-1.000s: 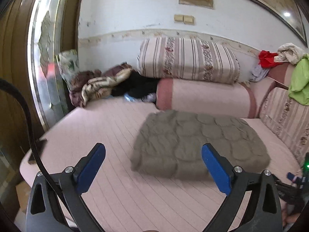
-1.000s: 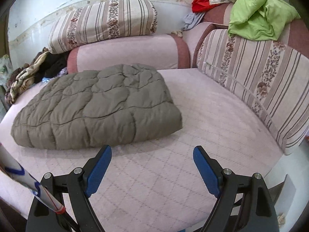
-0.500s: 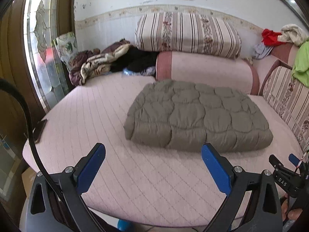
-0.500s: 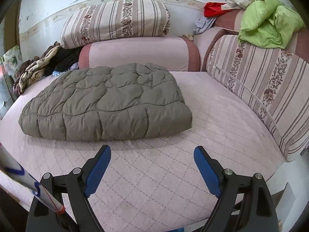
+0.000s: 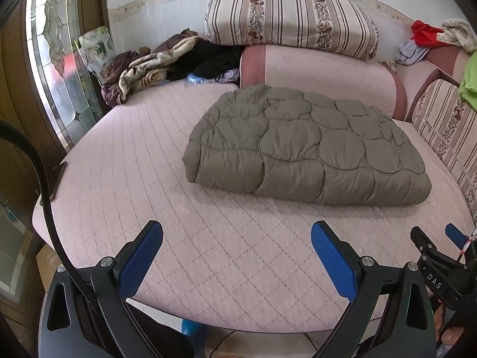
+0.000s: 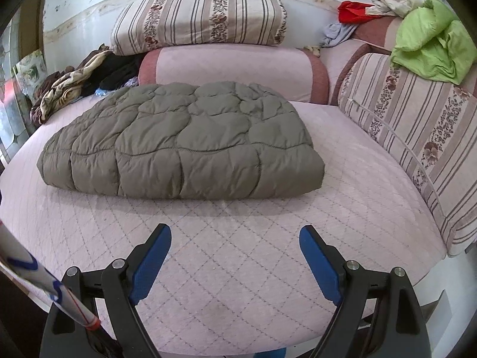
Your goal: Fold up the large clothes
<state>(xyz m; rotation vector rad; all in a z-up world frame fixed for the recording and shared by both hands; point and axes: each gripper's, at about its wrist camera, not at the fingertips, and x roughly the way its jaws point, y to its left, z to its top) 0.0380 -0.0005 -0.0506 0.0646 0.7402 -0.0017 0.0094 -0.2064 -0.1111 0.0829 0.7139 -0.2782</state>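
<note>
1. Two grippers, both with fingers spread and holding nothing: your left gripper (image 5: 237,249) and right gripper (image 6: 235,253) hang over the near edge of the bed (image 5: 238,253), well short of the cloth.
2. Your task piece, the olive quilted coat (image 5: 304,146), lies at about 12 o'clock from each gripper, already bundled into a thick rectangle in the middle of the bed, apart from the cushions (image 5: 313,68) behind it.
3. Judged from that shape, the fold looks nearly finished; any further fold risks undoing it. The padding is puffy, so a doubled layer may spring back open if you let go too soon.
4. If you pinch only the top layer at the near edge, the lower layers could stay behind and the bundle would peel apart.
5. Slick shell fabric may slide out of the blue fingers (image 6: 152,264) under the bundle's weight.
6. In the right view the coat's 3 o'clock corner (image 6: 313,164) sits near the striped backrest (image 6: 417,137); a wide swing there could snag it.
7. Loose clothes (image 5: 149,65) at 10 o'clock could get dragged in if you push the bundle that way.
</note>
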